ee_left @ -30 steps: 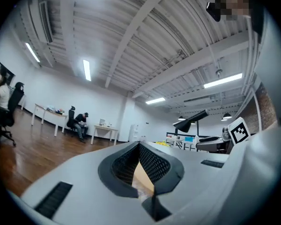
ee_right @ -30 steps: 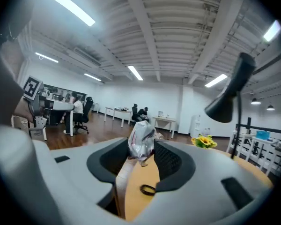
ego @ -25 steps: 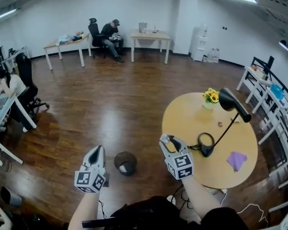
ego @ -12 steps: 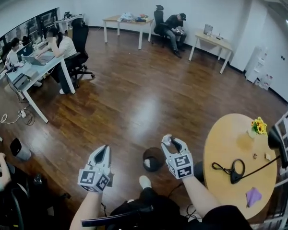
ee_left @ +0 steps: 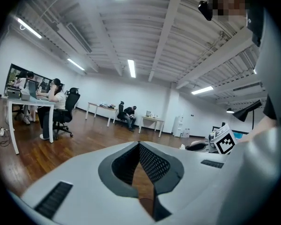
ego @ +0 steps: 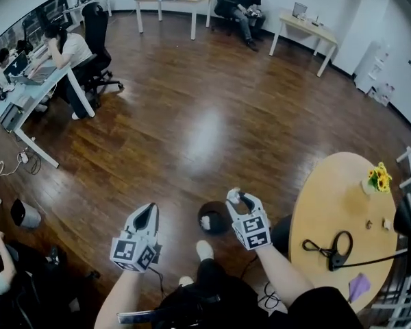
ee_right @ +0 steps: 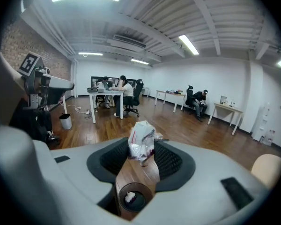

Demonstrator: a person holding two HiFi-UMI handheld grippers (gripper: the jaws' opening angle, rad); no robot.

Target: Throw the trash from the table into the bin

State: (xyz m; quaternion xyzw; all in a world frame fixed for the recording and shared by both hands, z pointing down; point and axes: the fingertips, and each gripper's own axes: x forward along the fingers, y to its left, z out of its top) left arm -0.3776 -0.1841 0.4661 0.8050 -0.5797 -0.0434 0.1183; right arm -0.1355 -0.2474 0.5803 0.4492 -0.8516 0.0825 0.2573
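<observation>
My right gripper (ego: pixel 236 199) is shut on a crumpled white wrapper (ee_right: pixel 141 142) with red print, which sticks up between its pads. In the right gripper view the small round black bin (ee_right: pixel 133 197) lies on the floor straight below the jaws, with a white scrap inside. In the head view the bin (ego: pixel 214 218) sits just left of that gripper, between my two hands. My left gripper (ego: pixel 148 211) hangs to the bin's left, jaws together at the tips and nothing in them. A purple scrap (ego: pixel 359 284) lies on the round wooden table (ego: pixel 329 204) at the right.
The table also carries a black lamp (ego: pixel 339 252), yellow flowers (ego: pixel 378 178) and small bits. People sit at desks (ego: pixel 27 91) at the far left and at the back. A small grey bin (ego: pixel 26 214) stands at the left on the wooden floor.
The view has swung away from the table, which slid to the right edge. Both grippers have come down, and the bin now lies close under the right gripper, which holds the same wrapper.
</observation>
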